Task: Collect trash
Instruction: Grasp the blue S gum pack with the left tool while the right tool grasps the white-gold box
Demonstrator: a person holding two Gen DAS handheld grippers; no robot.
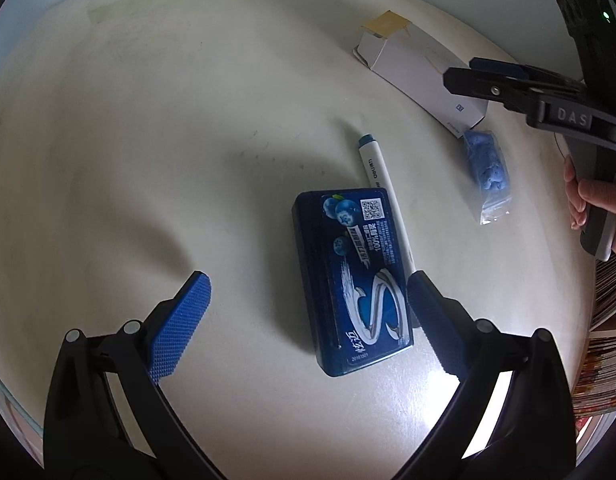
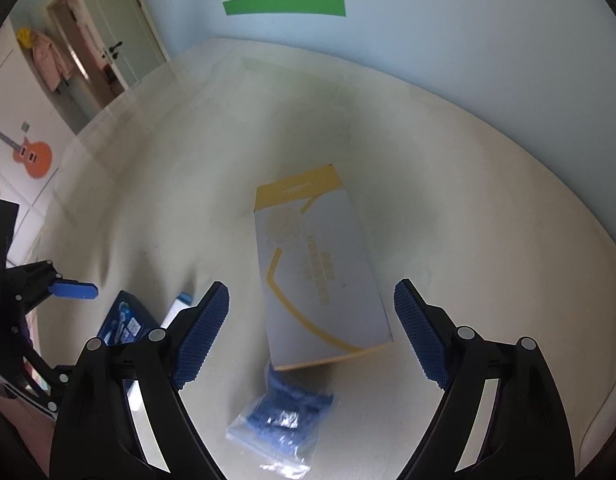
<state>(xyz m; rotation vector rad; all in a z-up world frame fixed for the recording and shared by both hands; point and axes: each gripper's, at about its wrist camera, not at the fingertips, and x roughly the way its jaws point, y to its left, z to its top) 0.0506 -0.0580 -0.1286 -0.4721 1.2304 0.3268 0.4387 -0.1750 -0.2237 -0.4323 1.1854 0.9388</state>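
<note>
We hold the left gripper (image 1: 308, 320) jaws wide around the gum box (image 1: 353, 280) on the table (image 1: 148, 140); right gripper (image 2: 311, 328) gapes over the carton (image 2: 319, 272). Centre first, avoid the marker (image 1: 383, 196)

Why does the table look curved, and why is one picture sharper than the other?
Both views use fisheye lenses, so the table bulges. Left wrist view: sharp, print on the blue gum box readable, glare near the right-hand finger. Right wrist view: softer, the white-and-yellow carton and plastic bag smeared.
</note>
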